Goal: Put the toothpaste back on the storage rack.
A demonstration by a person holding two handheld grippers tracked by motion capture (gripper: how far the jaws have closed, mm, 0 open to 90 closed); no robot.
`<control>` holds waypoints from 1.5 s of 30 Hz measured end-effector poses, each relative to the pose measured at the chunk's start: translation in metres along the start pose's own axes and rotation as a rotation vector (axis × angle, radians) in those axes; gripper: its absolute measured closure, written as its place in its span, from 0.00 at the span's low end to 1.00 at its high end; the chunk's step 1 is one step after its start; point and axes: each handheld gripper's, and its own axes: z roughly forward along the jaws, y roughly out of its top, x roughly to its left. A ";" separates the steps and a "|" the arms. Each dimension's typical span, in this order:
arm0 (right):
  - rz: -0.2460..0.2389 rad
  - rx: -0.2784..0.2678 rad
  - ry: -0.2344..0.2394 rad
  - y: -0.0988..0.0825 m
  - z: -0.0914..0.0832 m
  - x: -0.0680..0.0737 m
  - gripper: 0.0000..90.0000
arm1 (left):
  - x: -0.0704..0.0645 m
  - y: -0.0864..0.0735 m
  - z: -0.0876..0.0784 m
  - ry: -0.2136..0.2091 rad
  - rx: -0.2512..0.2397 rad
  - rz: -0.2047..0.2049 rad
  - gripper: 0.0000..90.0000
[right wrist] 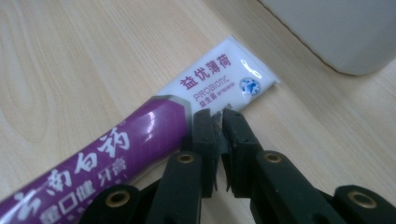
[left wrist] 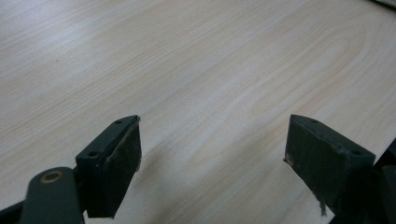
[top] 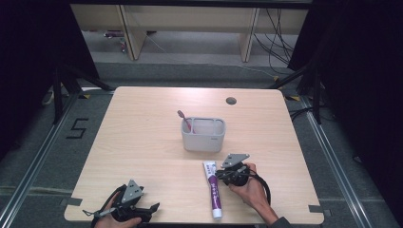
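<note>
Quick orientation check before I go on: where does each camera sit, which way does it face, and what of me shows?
High view: above the near edge, facing forward and down on the table; both hands, both hand-held grippers, left, right.
Left gripper view: rides that gripper, over bare wood; jaws apart.
Right gripper view: rides that gripper, jaws together beside the toothpaste tube.
Shared: tube and grey holder in high and right views.

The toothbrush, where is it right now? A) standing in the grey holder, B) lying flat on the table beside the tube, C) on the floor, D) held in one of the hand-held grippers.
A: in the high view the toothbrush leans in the left end of the grey holder, its head poking above the rim, while the toothpaste tube lies flat on the table.
</note>
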 end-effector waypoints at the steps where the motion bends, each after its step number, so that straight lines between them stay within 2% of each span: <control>1: 0.000 0.000 0.000 0.000 0.000 0.000 0.94 | 0.000 0.000 0.000 0.000 0.000 0.000 0.20; 2: -0.024 0.003 -0.001 0.002 0.002 0.001 0.94 | 0.000 0.001 0.000 0.005 -0.001 -0.002 0.20; 4: -0.008 0.013 0.007 0.005 0.002 0.003 0.93 | -0.001 0.000 0.001 0.004 0.001 -0.007 0.20; 5: -0.015 0.014 0.009 0.006 0.003 0.002 0.93 | 0.000 0.000 -0.001 0.001 0.012 0.006 0.20; 6: -0.020 0.014 0.007 0.006 0.003 0.002 0.92 | 0.000 0.000 0.000 0.000 -0.003 -0.003 0.20; 10: -0.013 0.030 0.016 0.007 0.002 0.001 0.89 | 0.000 0.000 0.000 -0.001 0.000 0.000 0.20; 15: 0.015 0.009 0.009 0.008 -0.004 0.001 0.80 | 0.000 0.001 0.000 0.004 0.002 0.001 0.20; 16: 0.064 0.029 0.016 0.010 -0.009 0.001 0.67 | 0.000 0.000 0.000 -0.001 0.000 0.002 0.20; 17: 0.064 0.029 0.016 0.010 -0.009 0.001 0.67 | 0.000 0.000 0.000 -0.001 0.000 0.002 0.20; 18: 0.092 0.033 0.030 0.011 -0.011 0.001 0.60 | 0.000 0.001 0.000 0.004 0.002 0.000 0.20; 20: 0.112 0.063 0.025 0.013 -0.015 0.002 0.51 | 0.000 0.000 0.001 0.008 0.005 -0.006 0.20; 22: 0.112 0.071 0.028 0.014 -0.017 0.002 0.49 | 0.000 0.000 0.000 0.001 0.008 -0.002 0.20; 23: 0.178 0.103 0.035 0.017 -0.023 0.008 0.47 | 0.000 0.000 0.000 0.003 0.003 0.001 0.20; 25: 0.134 0.076 0.037 0.017 -0.023 0.007 0.46 | 0.000 0.000 0.000 0.005 0.003 -0.001 0.20; 26: 0.163 0.095 0.029 0.018 -0.024 0.009 0.45 | 0.000 0.000 0.000 0.001 0.002 0.001 0.20; 27: 0.152 0.107 0.035 0.019 -0.026 0.010 0.45 | 0.000 0.000 0.000 0.000 0.002 0.002 0.20; 28: 0.161 0.115 0.032 0.020 -0.026 0.012 0.44 | 0.000 0.000 0.000 0.001 0.000 0.001 0.20; 31: 0.143 0.108 0.038 0.021 -0.025 0.016 0.44 | 0.000 0.000 0.000 0.003 0.009 0.004 0.20; 32: 0.158 0.129 0.045 0.022 -0.026 0.018 0.44 | 0.000 0.000 -0.001 0.000 0.011 0.011 0.20; 33: 0.127 0.111 0.036 0.022 -0.025 0.019 0.44 | 0.000 0.000 0.000 0.002 0.003 0.004 0.20; 34: 0.127 0.122 0.038 0.022 -0.025 0.020 0.43 | 0.001 0.000 0.000 0.002 0.000 0.003 0.20; 35: 0.098 0.115 0.040 0.023 -0.024 0.020 0.43 | 0.000 0.000 0.000 0.006 0.004 0.000 0.20; 36: 0.143 0.137 0.051 0.023 -0.024 0.024 0.43 | 0.000 0.000 0.000 0.008 0.004 -0.003 0.20; 38: 0.110 0.137 0.049 0.023 -0.021 0.025 0.42 | 0.000 0.000 0.000 0.005 0.009 0.002 0.20; 39: 0.113 0.144 0.062 0.024 -0.020 0.027 0.42 | 0.000 0.000 0.000 0.006 0.007 0.002 0.20; 41: 0.106 0.162 0.057 0.024 -0.018 0.029 0.42 | 0.000 0.000 0.000 0.009 0.003 -0.002 0.20; 42: 0.131 0.176 0.064 0.025 -0.018 0.031 0.42 | 0.000 0.000 -0.001 0.007 0.021 0.008 0.20; 44: 0.127 0.176 0.060 0.025 -0.017 0.031 0.42 | 0.000 0.000 -0.001 0.004 0.022 0.011 0.20; 45: 0.099 0.179 0.065 0.026 -0.015 0.031 0.42 | -0.001 0.001 0.000 0.009 0.018 0.004 0.20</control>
